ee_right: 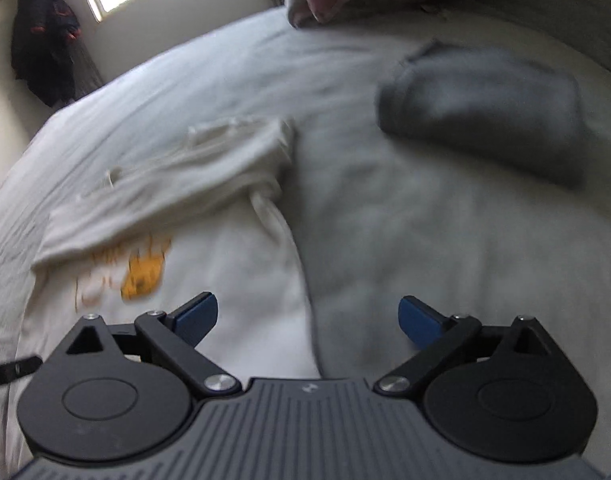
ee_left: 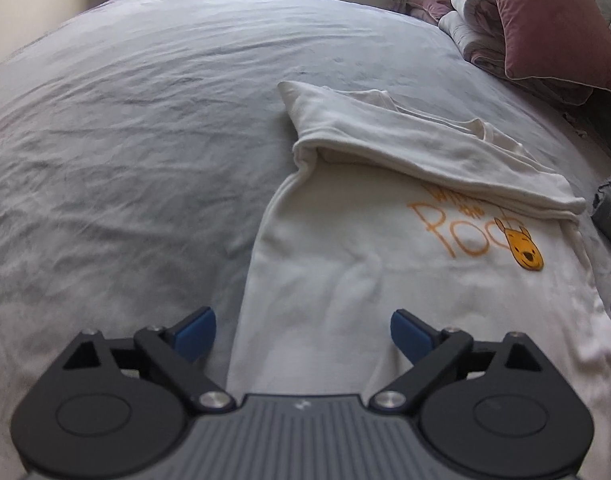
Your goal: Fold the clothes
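Both grippers, left (ee_left: 303, 334) and right (ee_right: 307, 320), hung with jaws wide apart, empty, above a white shirt (ee_left: 345, 272) on the bed (ee_left: 125, 140); its top folded over, orange print reading "Poo".

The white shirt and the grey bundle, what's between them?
Just bare bedsheet between the shirt and the bundle, seen in the right wrist view.

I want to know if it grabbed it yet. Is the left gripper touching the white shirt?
Cannot tell. In the left wrist view the left gripper is open, with the white shirt showing between its blue fingers, but that view doesn't show whether they rest on the cloth.
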### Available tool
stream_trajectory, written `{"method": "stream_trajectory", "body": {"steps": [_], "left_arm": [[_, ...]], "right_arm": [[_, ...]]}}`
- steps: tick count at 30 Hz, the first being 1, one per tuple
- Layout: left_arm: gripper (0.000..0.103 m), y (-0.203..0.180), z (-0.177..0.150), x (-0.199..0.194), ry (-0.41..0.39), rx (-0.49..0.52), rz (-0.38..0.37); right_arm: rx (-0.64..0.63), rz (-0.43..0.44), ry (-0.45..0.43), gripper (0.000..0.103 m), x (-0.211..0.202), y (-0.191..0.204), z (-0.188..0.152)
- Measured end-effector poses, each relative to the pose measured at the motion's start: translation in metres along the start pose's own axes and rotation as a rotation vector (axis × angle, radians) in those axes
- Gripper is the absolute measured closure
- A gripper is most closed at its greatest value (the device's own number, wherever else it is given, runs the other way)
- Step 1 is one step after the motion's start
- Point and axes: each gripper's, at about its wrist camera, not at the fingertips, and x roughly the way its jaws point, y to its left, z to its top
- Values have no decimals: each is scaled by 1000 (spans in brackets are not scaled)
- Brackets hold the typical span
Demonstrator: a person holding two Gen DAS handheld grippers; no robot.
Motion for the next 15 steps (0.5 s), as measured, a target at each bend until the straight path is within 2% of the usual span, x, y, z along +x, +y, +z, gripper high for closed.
{"method": "stream_trajectory", "body": {"steps": [6, 13, 15], "left_arm": [[8, 8, -16, -15, 12, 16, -19], [8, 25, -40, -35, 31, 66, -102], [8, 27, -45, -40, 45, 83, -128]], "right_arm": [[173, 99, 98, 4, -21, -24, -20], [233, 265, 200, 4, -41, -47, -41], [254, 310, 216, 9, -43, -57, -47]]}}
